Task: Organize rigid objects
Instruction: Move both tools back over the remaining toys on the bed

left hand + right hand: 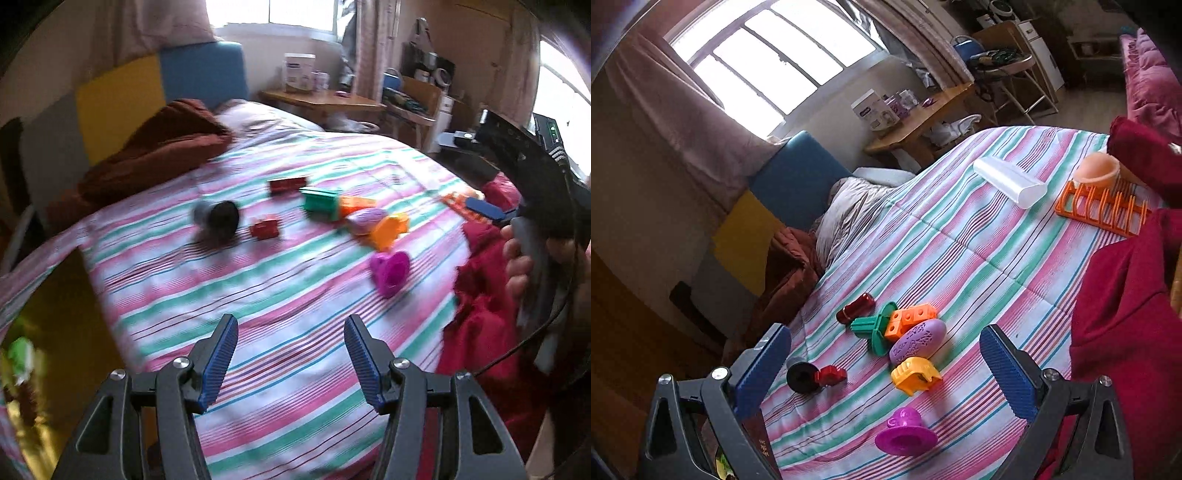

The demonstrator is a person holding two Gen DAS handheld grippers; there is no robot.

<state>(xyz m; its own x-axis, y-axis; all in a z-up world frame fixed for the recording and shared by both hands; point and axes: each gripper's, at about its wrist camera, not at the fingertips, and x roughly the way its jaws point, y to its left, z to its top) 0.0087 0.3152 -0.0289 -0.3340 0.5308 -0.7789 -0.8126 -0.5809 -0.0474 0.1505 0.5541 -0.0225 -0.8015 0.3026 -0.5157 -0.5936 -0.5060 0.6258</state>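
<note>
While both my grippers hang over the striped bedspread (960,236), I see the toys clustered mid-bed — orange rack (1104,206) and clear case (1010,181) far right, purple oval (918,341), magenta cup (905,434) nearest. Left gripper (290,325) and right gripper (886,343) stand open, holding nothing.

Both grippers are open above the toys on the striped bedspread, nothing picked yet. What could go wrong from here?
The magenta heart-topped piece sits on soft, sloping bedding; a push from the right gripper may tip or roll it rather than seat it. The green piece, orange block and purple oval touch, so one grasp could drag its neighbours. The left wrist view is blurred, so the left gripper could misjudge its aim.
</note>
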